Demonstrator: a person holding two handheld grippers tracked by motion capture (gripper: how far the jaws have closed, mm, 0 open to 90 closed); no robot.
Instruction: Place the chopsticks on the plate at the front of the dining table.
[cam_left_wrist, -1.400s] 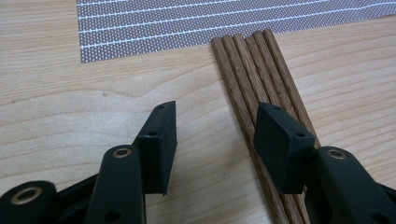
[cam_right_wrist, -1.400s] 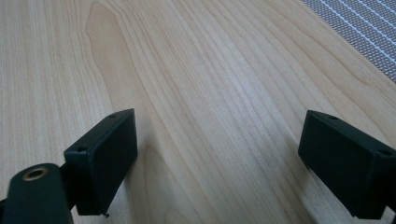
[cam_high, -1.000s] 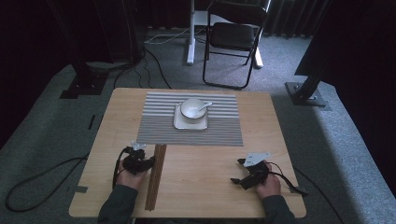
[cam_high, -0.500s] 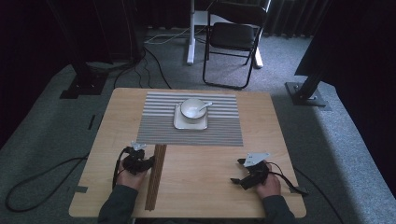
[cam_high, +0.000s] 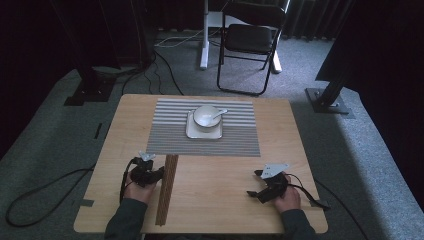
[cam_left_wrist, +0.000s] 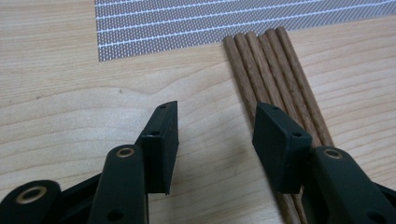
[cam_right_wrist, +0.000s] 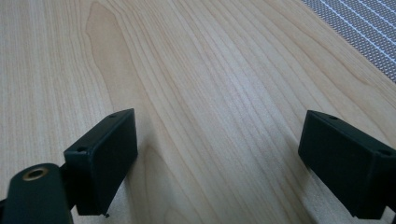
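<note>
The left gripper (cam_left_wrist: 212, 140) rests on the surface (cam_high: 225, 190) with fingers spread and nothing between them; the wooden sticks (cam_left_wrist: 275, 88) lie bundled just beside its right finger, ends toward the striped mat (cam_high: 205, 135); to grasp well, shift across until both fingers straddle the bundle; the right gripper (cam_right_wrist: 224, 158), also released, sits well apart; bare wood between them leaves ample room.

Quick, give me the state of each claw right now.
Left claw: open, holding nothing; its right jaw hangs over the bundle of brown wooden sticks.
Right claw: open wide, holding nothing, over the bare light wooden table.
</note>
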